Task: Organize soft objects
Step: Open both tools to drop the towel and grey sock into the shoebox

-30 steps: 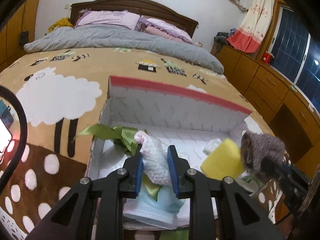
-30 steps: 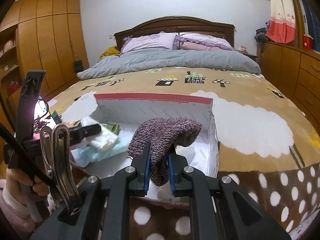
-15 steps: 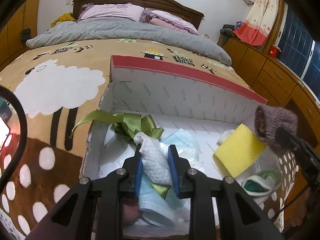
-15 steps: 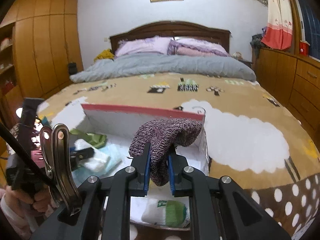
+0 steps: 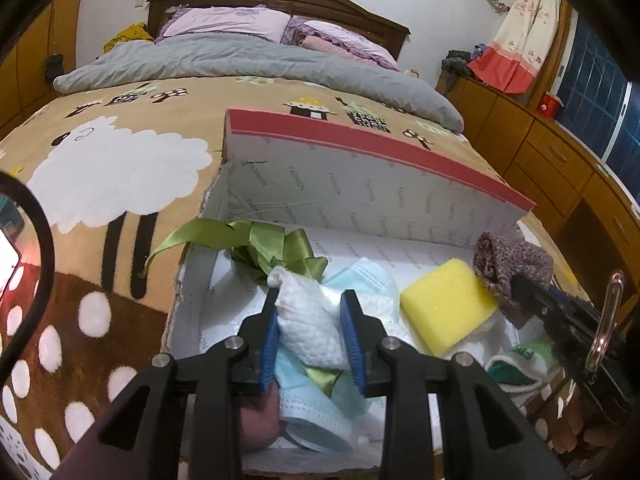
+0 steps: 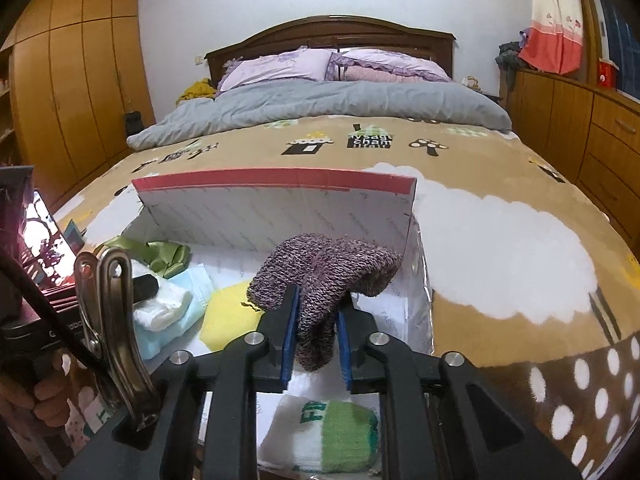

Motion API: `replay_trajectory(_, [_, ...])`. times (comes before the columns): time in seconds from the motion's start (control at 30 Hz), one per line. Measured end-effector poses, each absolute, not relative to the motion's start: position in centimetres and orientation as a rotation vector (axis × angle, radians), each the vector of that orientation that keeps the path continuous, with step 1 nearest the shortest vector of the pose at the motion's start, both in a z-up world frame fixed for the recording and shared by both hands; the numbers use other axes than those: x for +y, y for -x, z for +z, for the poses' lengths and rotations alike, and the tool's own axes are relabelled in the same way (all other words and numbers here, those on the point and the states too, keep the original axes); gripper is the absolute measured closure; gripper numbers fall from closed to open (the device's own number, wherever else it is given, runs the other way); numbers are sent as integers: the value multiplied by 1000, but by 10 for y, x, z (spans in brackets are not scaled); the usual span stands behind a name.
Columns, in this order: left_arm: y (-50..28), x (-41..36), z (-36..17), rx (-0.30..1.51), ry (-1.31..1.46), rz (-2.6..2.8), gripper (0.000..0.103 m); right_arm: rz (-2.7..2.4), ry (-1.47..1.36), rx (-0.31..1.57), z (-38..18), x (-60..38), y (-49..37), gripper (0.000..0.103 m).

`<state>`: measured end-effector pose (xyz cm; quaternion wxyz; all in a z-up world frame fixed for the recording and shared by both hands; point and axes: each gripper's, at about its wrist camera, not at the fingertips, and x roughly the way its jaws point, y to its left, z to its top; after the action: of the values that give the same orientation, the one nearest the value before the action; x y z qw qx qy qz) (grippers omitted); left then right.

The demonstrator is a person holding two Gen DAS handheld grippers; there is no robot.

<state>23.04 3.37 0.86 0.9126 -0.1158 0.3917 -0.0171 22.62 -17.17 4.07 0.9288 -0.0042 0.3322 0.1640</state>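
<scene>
Open white box [image 5: 280, 184] with a red-edged lid, centre frame on a sheep-print bed [image 5: 120, 152], holding soft things. Left claw [image 5: 312, 340] low centre of the left view, jaws opening around a crumpled white quilted cloth [image 5: 308, 328]; left pad against it, right pad apparently just clear. Beneath it a pale blue face mask [image 5: 316, 420]; above, a green satin ribbon [image 5: 256, 240] spilling over the box's left wall. Right claw [image 6: 316, 332] low centre of the right view, jaws opening with a mottled purple knit piece [image 6: 328, 276] drooping between the pads over the box. Yellow sponge [image 5: 444, 304] fully shown only from the left; green-and-white sock [image 6: 332, 436] clear only from the right, bottom centre.
</scene>
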Motion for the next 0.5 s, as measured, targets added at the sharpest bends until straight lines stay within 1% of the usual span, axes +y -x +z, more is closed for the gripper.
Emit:
replay_trajectory(0.07, [-229,33,11,805,234,-37,62,336,8,679,42,-173,-225,75])
replay_trajectory(0.1, [-228,33,13,803,229,-32,57,334,7,677,43,-174,-223,74])
replay_trajectory(0.17, [-226,33,16,802,225,-26,56,335,4,672,44,-174,-221,67])
replay_trajectory(0.2, [-226,32,18,807,227,-26,55,342,3,673,45,-175,-220,65])
replay_trajectory(0.33, [-221,38,25,809,256,-37,55,377,-11,665,51,-175,-212,47])
replay_trajectory(0.37, [-219,40,27,806,258,-38,54,382,-12,658,53,-175,-210,44])
replay_trajectory(0.43, [-214,41,33,798,258,-41,48,388,-10,638,58,-175,-205,42])
replay_trajectory(0.5, [-209,42,38,794,256,-44,48,390,-11,625,63,-176,-200,41])
